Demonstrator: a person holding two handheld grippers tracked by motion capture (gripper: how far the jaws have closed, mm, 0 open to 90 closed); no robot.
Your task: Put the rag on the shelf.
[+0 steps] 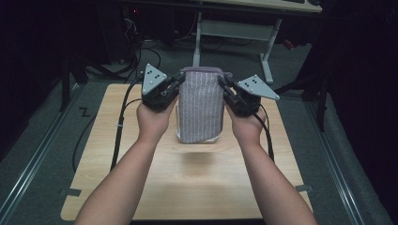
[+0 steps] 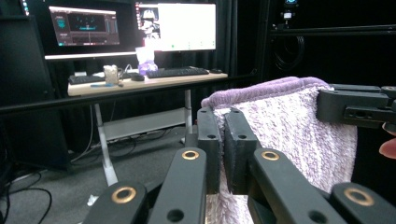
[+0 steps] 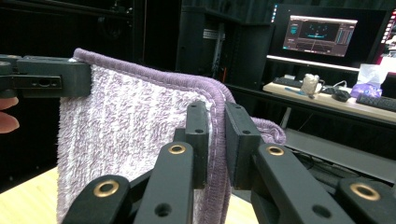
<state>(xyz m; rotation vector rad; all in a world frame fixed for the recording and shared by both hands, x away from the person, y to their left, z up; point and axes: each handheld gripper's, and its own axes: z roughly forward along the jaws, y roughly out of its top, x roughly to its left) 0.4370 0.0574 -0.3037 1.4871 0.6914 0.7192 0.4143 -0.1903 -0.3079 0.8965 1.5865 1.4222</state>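
A purple and white striped towel point(image 1: 201, 105) hangs between both grippers above the wooden table point(image 1: 187, 183), its lower end resting on the tabletop. My left gripper point(image 1: 179, 80) is shut on the towel's upper left corner point(image 2: 222, 140). My right gripper point(image 1: 223, 84) is shut on the upper right corner, with the purple hem point(image 3: 215, 140) pinched between its jaws. In the left gripper view the right gripper point(image 2: 357, 108) shows at the towel's far corner. In the right gripper view the left gripper point(image 3: 46, 81) holds the opposite corner. The towel point(image 3: 135, 126) is stretched flat between them.
The table's front half lies bare under my forearms. Cables point(image 1: 123, 122) trail off the table's left side. A white-legged desk point(image 1: 234, 28) stands beyond the table, carrying monitors point(image 2: 177, 25) and a keyboard point(image 2: 177, 72). Dark floor with rails point(image 1: 33, 159) flanks the table.
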